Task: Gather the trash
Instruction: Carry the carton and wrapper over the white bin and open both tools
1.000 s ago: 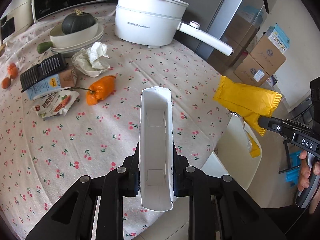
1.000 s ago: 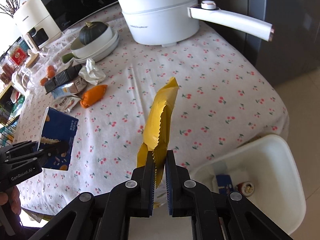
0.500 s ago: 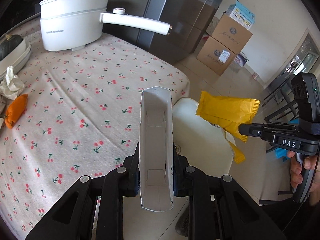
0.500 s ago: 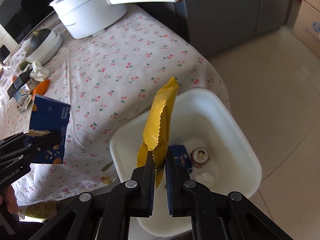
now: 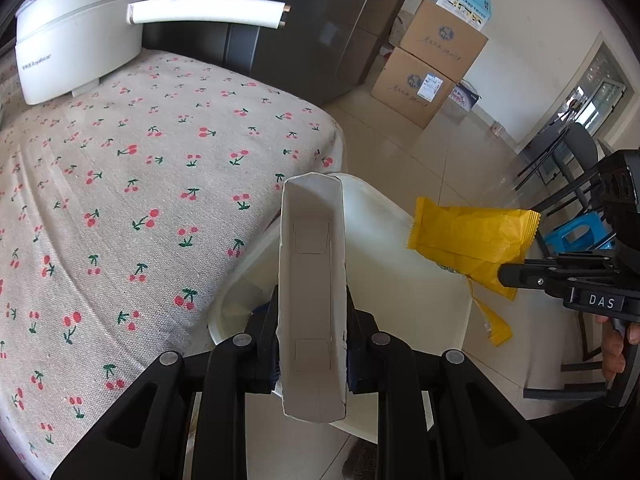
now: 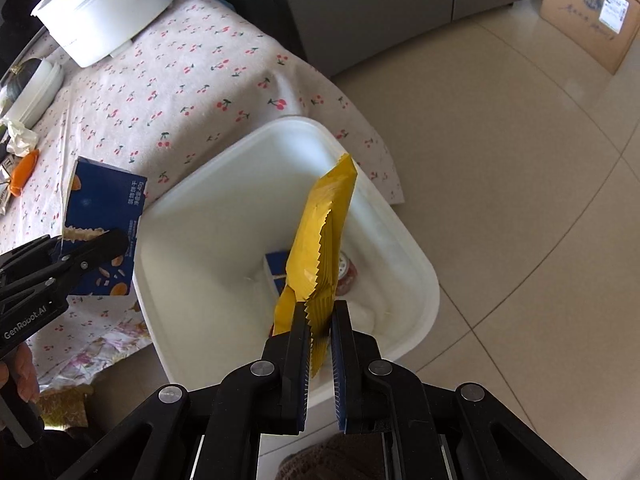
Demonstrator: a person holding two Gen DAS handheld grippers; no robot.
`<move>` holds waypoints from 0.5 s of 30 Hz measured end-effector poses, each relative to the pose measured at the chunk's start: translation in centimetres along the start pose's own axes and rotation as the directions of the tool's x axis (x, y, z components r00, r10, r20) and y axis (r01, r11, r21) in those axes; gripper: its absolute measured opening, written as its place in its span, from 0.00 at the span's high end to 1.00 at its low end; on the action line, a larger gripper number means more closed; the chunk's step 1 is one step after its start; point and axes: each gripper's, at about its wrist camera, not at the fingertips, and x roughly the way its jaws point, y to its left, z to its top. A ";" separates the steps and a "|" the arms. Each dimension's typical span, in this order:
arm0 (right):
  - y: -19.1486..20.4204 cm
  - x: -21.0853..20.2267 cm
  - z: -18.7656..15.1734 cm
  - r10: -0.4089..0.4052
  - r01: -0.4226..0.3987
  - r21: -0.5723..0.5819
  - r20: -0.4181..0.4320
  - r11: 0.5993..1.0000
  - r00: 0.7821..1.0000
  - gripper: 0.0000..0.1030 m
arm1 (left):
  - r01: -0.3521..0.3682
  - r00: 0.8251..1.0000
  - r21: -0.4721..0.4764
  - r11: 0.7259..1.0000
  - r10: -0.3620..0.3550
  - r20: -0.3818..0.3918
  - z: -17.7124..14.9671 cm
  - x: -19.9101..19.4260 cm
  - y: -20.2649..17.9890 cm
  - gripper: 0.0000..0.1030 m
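Observation:
My left gripper [image 5: 312,316] is shut on an open blue snack box [image 5: 312,292], white inside, held over the near rim of the white bin [image 5: 400,292]; the box also shows in the right wrist view [image 6: 104,224]. My right gripper [image 6: 320,316] holds a yellow snack wrapper [image 6: 324,236] above the white bin [image 6: 404,240]; its jaws have spread a little and the wrapper's serrated end still sits between them. The wrapper also shows in the left wrist view [image 5: 472,244]. A blue box [image 6: 276,272] and a small round can [image 6: 346,276] lie in the bin.
The bin stands on the tiled floor against the corner of the table with the cherry-print cloth [image 5: 120,184]. A white pot [image 5: 76,36] stands at the table's back. Cardboard boxes [image 5: 428,64] are stacked by the far wall. More items [image 6: 20,140] lie far along the table.
Both grippers have swung away from the table to over the bin. The right jaws have opened slightly around the yellow wrapper. The left gripper keeps its hold on the box.

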 end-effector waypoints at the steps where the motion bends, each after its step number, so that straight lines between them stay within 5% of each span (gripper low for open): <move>1: -0.1 0.0 0.0 0.000 0.000 0.002 0.001 1.000 1.000 0.92 | 0.001 1.000 0.000 1.000 -0.001 0.003 0.0 0.3 0.0 0.76; 3: -0.1 -0.1 0.1 0.000 0.000 0.006 0.003 1.000 1.000 0.92 | 0.017 1.000 0.003 1.000 -0.017 0.011 0.0 0.7 0.2 0.75; 5: 0.0 -0.1 0.2 0.000 0.000 0.006 0.003 1.000 1.000 0.92 | 0.039 0.999 0.000 0.999 -0.039 -0.002 0.2 1.0 0.4 0.55; 6: 0.0 -0.1 0.2 0.000 0.000 0.005 0.002 1.000 1.000 0.91 | 0.028 1.000 -0.008 1.000 -0.028 0.003 0.1 0.8 0.8 0.34; 7: 0.0 0.0 0.2 -0.001 0.001 0.003 0.000 1.000 1.000 0.91 | 0.017 1.000 -0.013 1.000 -0.016 0.019 0.2 0.5 0.9 0.23; 15: 0.5 -0.1 0.0 -0.005 0.005 0.002 -0.006 1.000 1.000 0.91 | -0.025 0.999 -0.006 1.000 0.025 0.029 0.4 -1.7 1.2 0.20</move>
